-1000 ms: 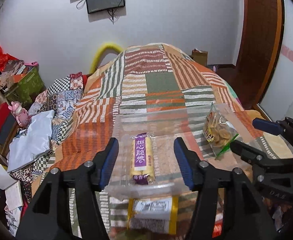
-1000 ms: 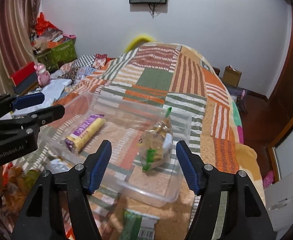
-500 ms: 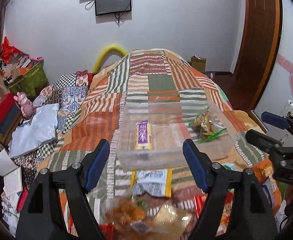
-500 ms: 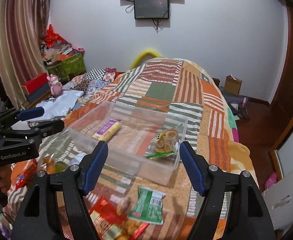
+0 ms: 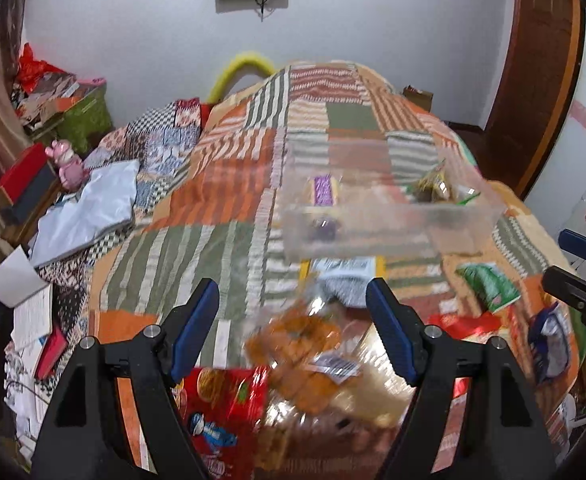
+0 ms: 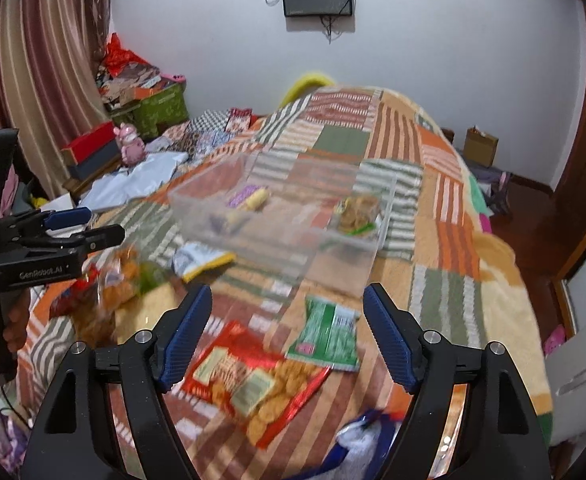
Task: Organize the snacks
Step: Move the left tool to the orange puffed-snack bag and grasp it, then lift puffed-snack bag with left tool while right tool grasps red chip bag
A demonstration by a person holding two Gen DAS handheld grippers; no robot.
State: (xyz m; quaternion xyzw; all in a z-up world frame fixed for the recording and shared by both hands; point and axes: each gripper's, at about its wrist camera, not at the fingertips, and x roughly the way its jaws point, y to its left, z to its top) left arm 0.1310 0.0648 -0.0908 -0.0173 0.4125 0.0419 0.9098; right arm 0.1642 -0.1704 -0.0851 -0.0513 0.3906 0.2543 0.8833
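A clear plastic box (image 5: 373, 236) (image 6: 285, 248) sits on the patchwork bed. Inside it lie a purple-and-yellow roll snack (image 5: 324, 190) (image 6: 249, 198) and a bag of round cookies (image 5: 433, 186) (image 6: 357, 210). My left gripper (image 5: 293, 320) hangs open above a clear bag of orange snacks (image 5: 301, 344), well short of the box. The right gripper (image 6: 287, 320) has its jaws opening with nothing between them, above a red cookie packet (image 6: 253, 376) and a green packet (image 6: 329, 332). Each gripper shows at the edge of the other's view.
More loose packets lie on the near quilt: a red one (image 5: 221, 408), a yellow-and-white one (image 5: 345, 272) and a blue-and-white one (image 6: 365, 436). Clutter, boxes and a pink toy (image 6: 131, 148) crowd the left floor. A wooden door (image 5: 533, 80) stands at right.
Both grippers have drawn back from the box and their jaws have widened. The box now lies farther ahead, and loose snack packets have come into view under the fingers.
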